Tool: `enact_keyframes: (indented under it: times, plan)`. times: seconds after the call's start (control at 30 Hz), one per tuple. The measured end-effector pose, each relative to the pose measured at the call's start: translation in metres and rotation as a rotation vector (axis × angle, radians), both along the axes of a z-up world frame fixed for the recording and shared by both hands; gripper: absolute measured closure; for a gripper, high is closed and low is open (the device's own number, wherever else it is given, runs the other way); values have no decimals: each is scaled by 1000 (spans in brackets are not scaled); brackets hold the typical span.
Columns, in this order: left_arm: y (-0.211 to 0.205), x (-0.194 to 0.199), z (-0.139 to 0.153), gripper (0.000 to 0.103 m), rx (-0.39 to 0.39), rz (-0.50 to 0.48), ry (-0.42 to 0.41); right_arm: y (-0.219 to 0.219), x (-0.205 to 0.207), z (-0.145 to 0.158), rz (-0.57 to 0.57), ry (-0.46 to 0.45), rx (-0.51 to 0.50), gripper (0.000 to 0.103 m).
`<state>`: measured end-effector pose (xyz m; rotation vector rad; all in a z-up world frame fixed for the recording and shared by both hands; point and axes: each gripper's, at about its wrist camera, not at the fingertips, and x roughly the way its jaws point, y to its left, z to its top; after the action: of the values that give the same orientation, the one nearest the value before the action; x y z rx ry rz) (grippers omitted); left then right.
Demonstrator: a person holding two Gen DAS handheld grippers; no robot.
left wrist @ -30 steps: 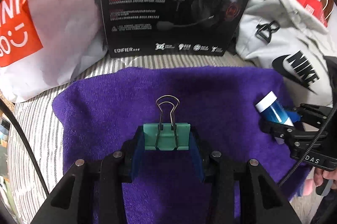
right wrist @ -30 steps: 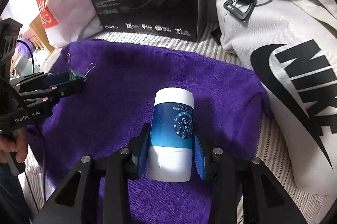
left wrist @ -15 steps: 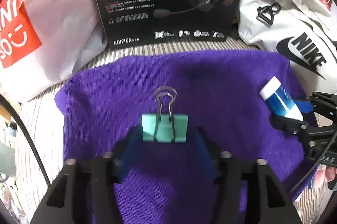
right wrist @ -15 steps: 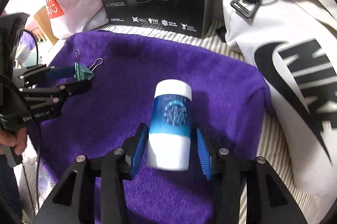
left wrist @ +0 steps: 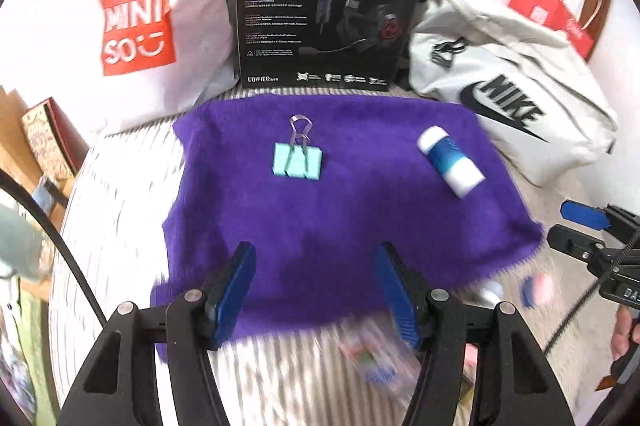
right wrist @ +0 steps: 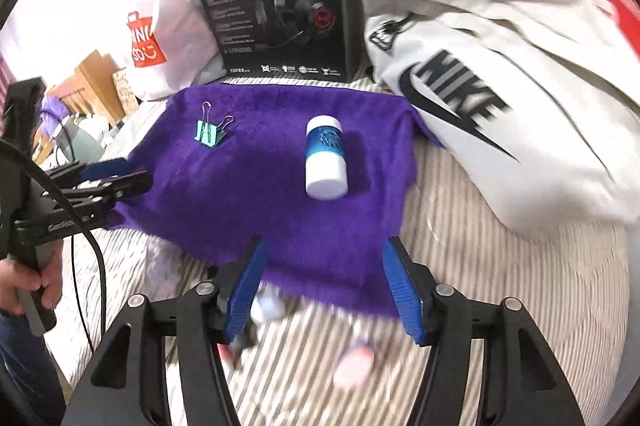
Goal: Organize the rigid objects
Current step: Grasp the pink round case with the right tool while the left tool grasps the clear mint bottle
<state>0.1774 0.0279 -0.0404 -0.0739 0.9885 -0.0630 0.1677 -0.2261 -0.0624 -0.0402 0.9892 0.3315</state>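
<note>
Binder clip (left wrist: 297, 159) lies at the far left of the purple towel (left wrist: 340, 226) and the blue-and-white bottle (right wrist: 326, 156) at its right, well apart, seemingly laid out for sorting. Left tool (left wrist: 316, 290) and right tool (right wrist: 326, 290) both gape empty near the towel's near edge.

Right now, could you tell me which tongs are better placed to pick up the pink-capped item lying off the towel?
Right, probably. The blurred pink-capped item lies on the striped sheet just below the open right tongs. The left tongs, also open, sit over the purple towel, farther away.
</note>
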Motion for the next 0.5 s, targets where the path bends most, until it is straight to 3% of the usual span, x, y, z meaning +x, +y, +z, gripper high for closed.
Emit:
enact_keyframes:
  times: [0.17,0.37,0.47,0.5]
  plan:
    - [-13,-43,-5,36,-14,-16,4,-14,-41,2,-71,-6,22,36]
    - [-33,-49,-36,36,-51,-18,69,-27,-78,-20,-121,47,73,36]
    - [-40,-43,-52,36,5,-6,97,-28,-89,-31,-136,74,79,36]
    - [-39,-43,-58,31,17,-3,106,-28,-92,-33,-138,78,78,36]
